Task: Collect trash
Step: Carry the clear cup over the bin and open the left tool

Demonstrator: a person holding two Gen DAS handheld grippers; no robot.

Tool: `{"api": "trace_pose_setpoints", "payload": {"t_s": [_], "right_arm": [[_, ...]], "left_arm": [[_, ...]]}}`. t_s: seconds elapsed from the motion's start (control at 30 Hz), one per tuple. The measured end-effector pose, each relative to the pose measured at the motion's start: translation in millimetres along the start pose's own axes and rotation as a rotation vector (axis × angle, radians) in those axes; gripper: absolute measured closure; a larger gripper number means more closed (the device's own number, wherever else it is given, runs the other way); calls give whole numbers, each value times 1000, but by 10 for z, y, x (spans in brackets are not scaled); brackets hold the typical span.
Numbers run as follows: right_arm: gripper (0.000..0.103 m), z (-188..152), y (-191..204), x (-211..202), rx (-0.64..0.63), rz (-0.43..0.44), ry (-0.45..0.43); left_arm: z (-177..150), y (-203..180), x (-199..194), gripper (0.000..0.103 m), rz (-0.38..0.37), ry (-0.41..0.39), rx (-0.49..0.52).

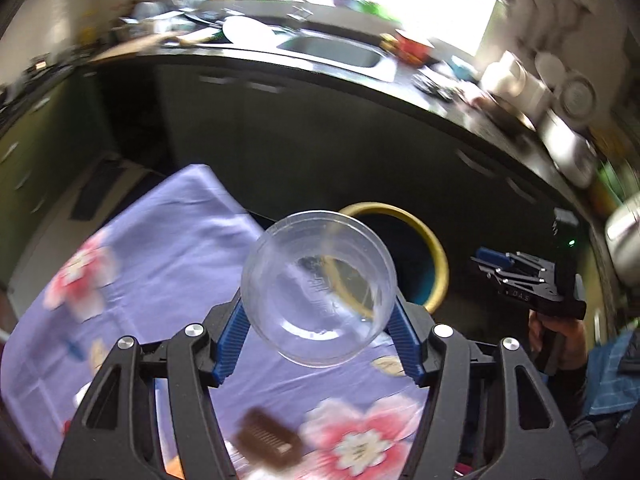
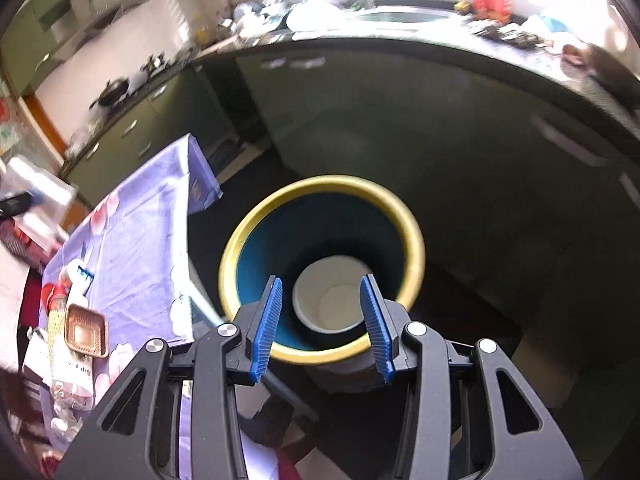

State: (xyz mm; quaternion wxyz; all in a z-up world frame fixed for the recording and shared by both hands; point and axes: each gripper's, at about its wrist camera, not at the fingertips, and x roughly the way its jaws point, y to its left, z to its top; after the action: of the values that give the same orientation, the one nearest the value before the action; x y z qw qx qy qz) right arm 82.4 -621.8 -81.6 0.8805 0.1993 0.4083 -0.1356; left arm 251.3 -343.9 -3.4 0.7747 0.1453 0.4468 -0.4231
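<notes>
Clear plastic cup (image 1: 318,288) clamped between the left gripper (image 1: 318,334) jaws.

one clear plastic cup (image 1: 318,288), one yellow-rimmed bin (image 2: 322,268), one white cup (image 2: 334,298), two grippers (image 1: 318,340)

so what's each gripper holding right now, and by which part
The left gripper holds a clear plastic cup, its blue pads pressing on opposite sides of the cup's wall. The right gripper holds nothing; its jaws stand open above the yellow-rimmed bin.
</notes>
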Motion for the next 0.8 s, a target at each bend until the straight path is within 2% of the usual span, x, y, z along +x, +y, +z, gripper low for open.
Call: {"api": "trace_pose_setpoints", "payload": {"t_s": [0.1,0.27,0.53,0.67,0.8], "right_arm": [[60,-58,-184,-154,30,-8,-38],[60,-198,-425,-235,67,-14,-35],[57,-405,-548,-218,100,-28,-9],[57,-394,-504,-195,96,-27,-5],[57,-365,-299,-185,57,-6,-4]], "left_arm": [[155,-378,453,42,-17,62,60],[259,-792,1205,42,-17,139,145],[255,-982,1938,39,-1,231,161],[247,-957,1834,30,-6,216,163],[270,-872,1379,30,-22,143,162]]}}
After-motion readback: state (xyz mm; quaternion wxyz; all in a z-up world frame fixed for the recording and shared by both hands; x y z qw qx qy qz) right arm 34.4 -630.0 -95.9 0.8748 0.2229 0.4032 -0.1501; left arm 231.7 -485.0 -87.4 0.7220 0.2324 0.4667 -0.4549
